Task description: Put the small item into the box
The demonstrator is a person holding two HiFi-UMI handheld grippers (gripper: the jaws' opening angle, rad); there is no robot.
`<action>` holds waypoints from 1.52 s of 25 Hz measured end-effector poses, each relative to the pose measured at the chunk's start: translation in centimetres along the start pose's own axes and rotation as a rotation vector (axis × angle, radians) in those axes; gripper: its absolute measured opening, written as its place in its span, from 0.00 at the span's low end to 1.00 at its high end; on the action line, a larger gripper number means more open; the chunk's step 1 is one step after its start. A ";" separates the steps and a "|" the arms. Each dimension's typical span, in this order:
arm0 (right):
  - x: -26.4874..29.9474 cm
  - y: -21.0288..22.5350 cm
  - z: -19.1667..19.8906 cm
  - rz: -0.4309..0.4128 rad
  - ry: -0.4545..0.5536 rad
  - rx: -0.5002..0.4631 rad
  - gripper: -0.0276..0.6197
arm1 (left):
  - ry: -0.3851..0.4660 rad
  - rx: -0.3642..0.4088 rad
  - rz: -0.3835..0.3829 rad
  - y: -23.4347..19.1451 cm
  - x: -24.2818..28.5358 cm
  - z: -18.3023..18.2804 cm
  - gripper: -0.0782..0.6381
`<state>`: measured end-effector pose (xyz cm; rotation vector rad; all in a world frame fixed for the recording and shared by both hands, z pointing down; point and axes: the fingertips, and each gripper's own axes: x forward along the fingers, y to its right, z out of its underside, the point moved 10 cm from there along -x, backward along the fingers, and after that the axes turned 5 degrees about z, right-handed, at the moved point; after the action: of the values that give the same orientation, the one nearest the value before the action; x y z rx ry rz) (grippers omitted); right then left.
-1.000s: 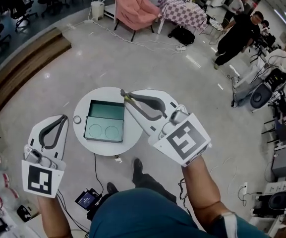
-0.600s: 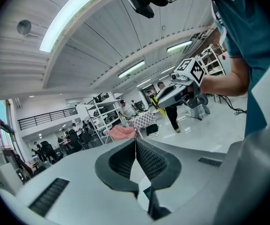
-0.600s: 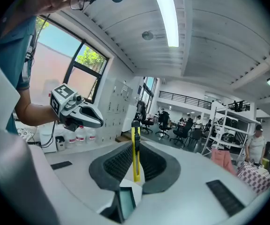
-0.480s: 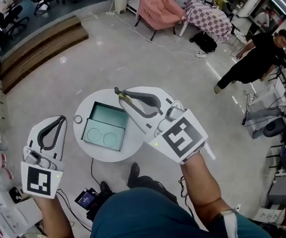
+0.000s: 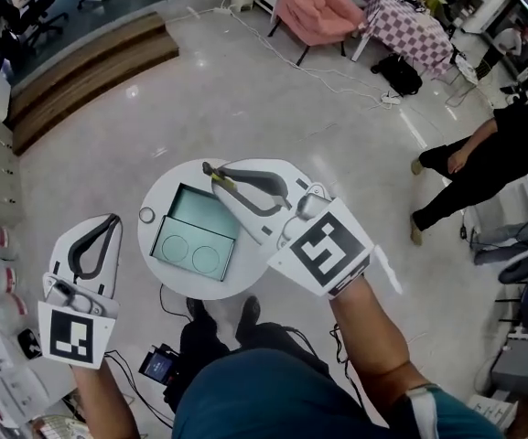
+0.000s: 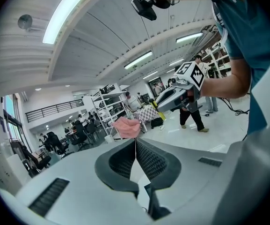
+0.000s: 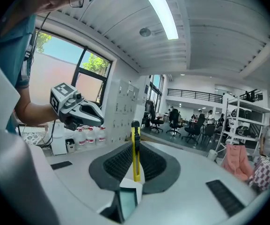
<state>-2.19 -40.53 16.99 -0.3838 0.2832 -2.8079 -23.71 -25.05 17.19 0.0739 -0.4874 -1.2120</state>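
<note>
An open teal box [image 5: 193, 234] with two round recesses lies on a small round white table [image 5: 167, 191]. My right gripper [image 5: 210, 174] hangs over the box's far right corner, shut on a yellow and black utility knife [image 5: 223, 180]. The right gripper view shows the knife [image 7: 135, 154] upright between that gripper's [image 7: 135, 146] jaws. My left gripper [image 5: 109, 220] is held left of the table, shut, and nothing shows between the closed pads [image 6: 146, 157]. It is apart from the box.
A small round ring [image 5: 145, 215] sits on the table's left edge. On the floor lie a small device [image 5: 158, 366] with cables and my shoes [image 5: 248, 314]. Farther off are a pink armchair [image 5: 314, 5], a checkered table [image 5: 407, 21], wooden steps [image 5: 85, 73] and a person in black [image 5: 488, 158].
My right gripper with the knife has drifted a little left along the box's far edge. The left gripper has held its place. The person in black has walked on in the background.
</note>
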 end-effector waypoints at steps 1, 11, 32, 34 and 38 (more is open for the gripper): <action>0.5 0.0 -0.2 0.001 -0.009 0.011 0.14 | -0.009 -0.006 0.008 -0.6 0.0 0.1 0.14; 12.2 4.5 9.4 0.030 -0.118 0.111 0.14 | -0.013 -0.051 0.130 -8.2 12.1 10.1 0.14; 21.7 0.4 28.5 -0.041 -0.286 0.246 0.14 | -0.103 -0.138 0.251 -6.8 19.9 26.8 0.14; 22.7 -0.2 30.5 -0.051 -0.304 0.258 0.14 | -0.112 -0.147 0.260 -6.5 20.6 28.7 0.14; 24.1 -1.1 33.6 -0.071 -0.337 0.280 0.14 | -0.128 -0.166 0.276 -6.2 21.7 31.5 0.14</action>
<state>-15.03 -52.17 54.53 -0.7966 -0.1973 -2.7341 -36.05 -40.70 50.43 -0.2079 -0.4888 -0.9847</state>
